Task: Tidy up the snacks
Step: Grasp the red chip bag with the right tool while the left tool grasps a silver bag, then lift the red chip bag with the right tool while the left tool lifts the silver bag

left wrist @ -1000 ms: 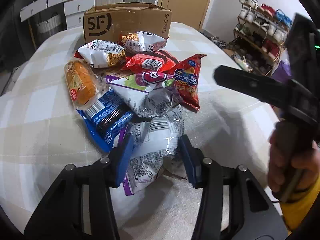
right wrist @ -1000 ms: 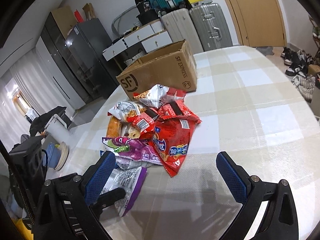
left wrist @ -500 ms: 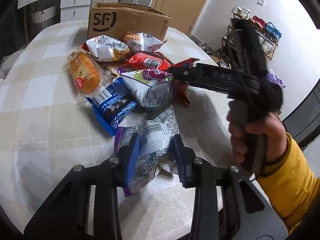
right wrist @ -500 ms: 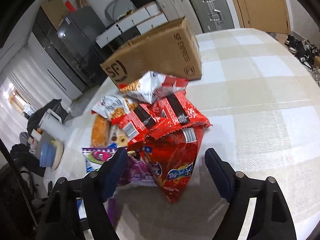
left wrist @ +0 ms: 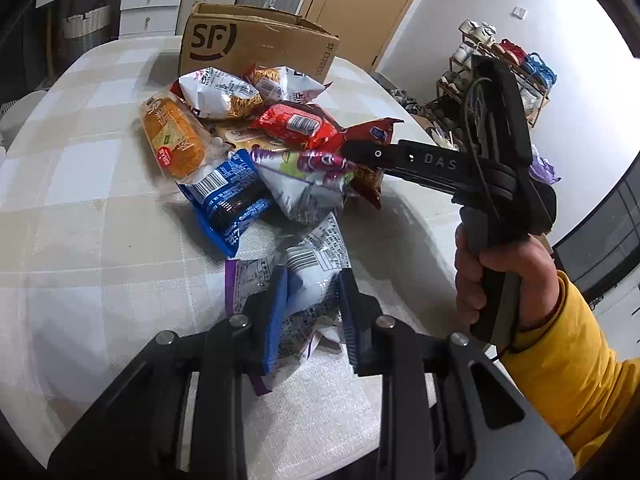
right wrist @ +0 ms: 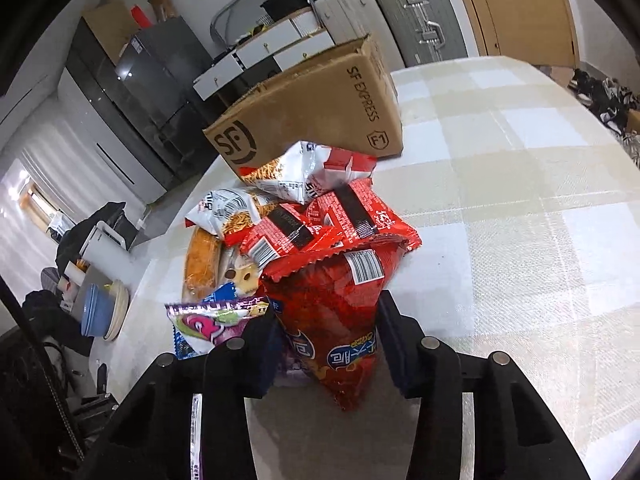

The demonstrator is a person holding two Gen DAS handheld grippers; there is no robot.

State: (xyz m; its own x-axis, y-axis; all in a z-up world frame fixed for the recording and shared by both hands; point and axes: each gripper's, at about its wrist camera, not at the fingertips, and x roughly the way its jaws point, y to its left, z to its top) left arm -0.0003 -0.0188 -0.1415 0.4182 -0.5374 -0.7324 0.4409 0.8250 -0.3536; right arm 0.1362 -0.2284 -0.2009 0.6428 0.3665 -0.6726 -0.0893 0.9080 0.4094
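A pile of snack bags lies on the checked tablecloth in front of an open SF Express cardboard box (left wrist: 256,46), which also shows in the right wrist view (right wrist: 320,108). My left gripper (left wrist: 312,300) is shut on a white and purple snack bag (left wrist: 308,276) at the near edge of the pile. My right gripper (right wrist: 328,336) is shut on a red triangular chip bag (right wrist: 336,304); the same gripper shows in the left wrist view (left wrist: 352,152), reaching in from the right, with that red bag (left wrist: 368,140) around its tip.
The pile holds an orange bread pack (left wrist: 172,140), a blue cookie pack (left wrist: 232,204), a purple and white bag (left wrist: 308,184), red packs (right wrist: 320,224) and white noodle-snack bags (left wrist: 220,92). A shoe rack (left wrist: 500,64) stands right; suitcases (right wrist: 416,16) and drawers stand behind.
Both grippers have moved in and closed: the left one onto the white and purple bag, the right one onto the red triangular chip bag.
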